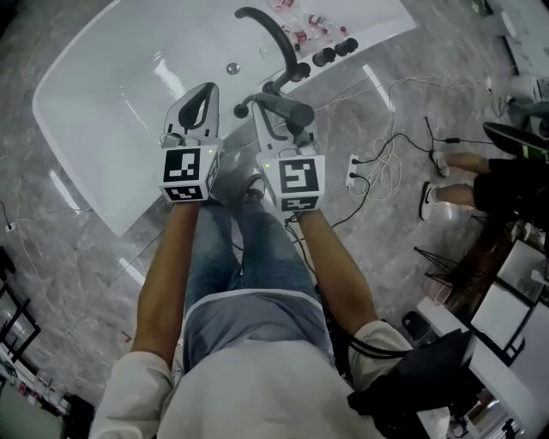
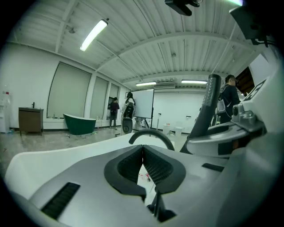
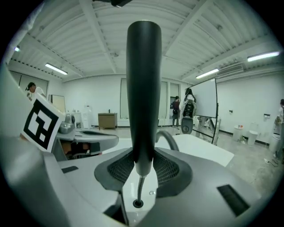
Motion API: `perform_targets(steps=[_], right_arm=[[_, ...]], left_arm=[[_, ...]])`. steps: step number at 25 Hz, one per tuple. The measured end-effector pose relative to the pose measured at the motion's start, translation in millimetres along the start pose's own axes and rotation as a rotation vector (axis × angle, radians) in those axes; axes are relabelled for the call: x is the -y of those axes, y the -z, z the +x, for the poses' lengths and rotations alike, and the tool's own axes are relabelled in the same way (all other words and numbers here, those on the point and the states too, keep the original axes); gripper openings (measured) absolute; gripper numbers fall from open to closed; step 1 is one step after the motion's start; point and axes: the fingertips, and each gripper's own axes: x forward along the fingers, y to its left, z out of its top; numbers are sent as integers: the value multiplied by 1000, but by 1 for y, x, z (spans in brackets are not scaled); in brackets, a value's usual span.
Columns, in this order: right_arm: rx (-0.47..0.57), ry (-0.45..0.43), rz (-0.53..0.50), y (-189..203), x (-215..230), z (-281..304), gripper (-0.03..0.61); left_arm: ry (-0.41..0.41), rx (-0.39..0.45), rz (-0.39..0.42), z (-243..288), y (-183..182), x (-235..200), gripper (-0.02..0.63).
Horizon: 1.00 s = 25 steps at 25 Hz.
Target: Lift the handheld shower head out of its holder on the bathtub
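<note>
The handheld shower head (image 3: 143, 88) is a dark grey wand standing upright between the pads of my right gripper (image 3: 143, 159), which is shut on its lower end. Its thin hose (image 3: 140, 188) drops into a round hole (image 3: 138, 203) in the white bathtub rim (image 3: 208, 150). In the head view the shower head (image 1: 287, 109) is raised over the tub's edge in the right gripper (image 1: 279, 107). The left gripper (image 1: 204, 90) hovers beside it over the bathtub (image 1: 111, 77). It holds nothing, and its pads (image 2: 143, 148) meet at the tips. The left gripper view also shows the shower head (image 2: 208, 106) at its right.
A dark arched faucet (image 1: 268, 34) rises from the tub deck, near small bottles (image 1: 304, 26) and black knobs (image 1: 330, 53). A power strip with cables (image 1: 353, 171) lies on the marble floor. A person's white shoes (image 1: 437, 201) and a black rack (image 1: 446, 266) are at right.
</note>
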Motion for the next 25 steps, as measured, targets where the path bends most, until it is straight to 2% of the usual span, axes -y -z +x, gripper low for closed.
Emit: perform_targets(steps=[5,8,10,12,17,25], right_arm=[[150,-18,19,-145,-5,-129,140],[214,-26,68,-210,5,-200,140],[269,-43,106,-248,10,-226,140],[321,-60,109,-284,12,-243,140],[404,-79,116,-349,28,-276,140],[462,-125,128,-386,50,-326,140]], left_arm=[[2,54,13,-87,-133,59,18],[-10,108,-37,-125,-207,100,18],[-13,163,-84,-139,-250,115,18],[3,203,-80,-148,-286,127,18],[28,253,-61,-154,-352,152,18],[45,303,-19,-150,-402,195,18]])
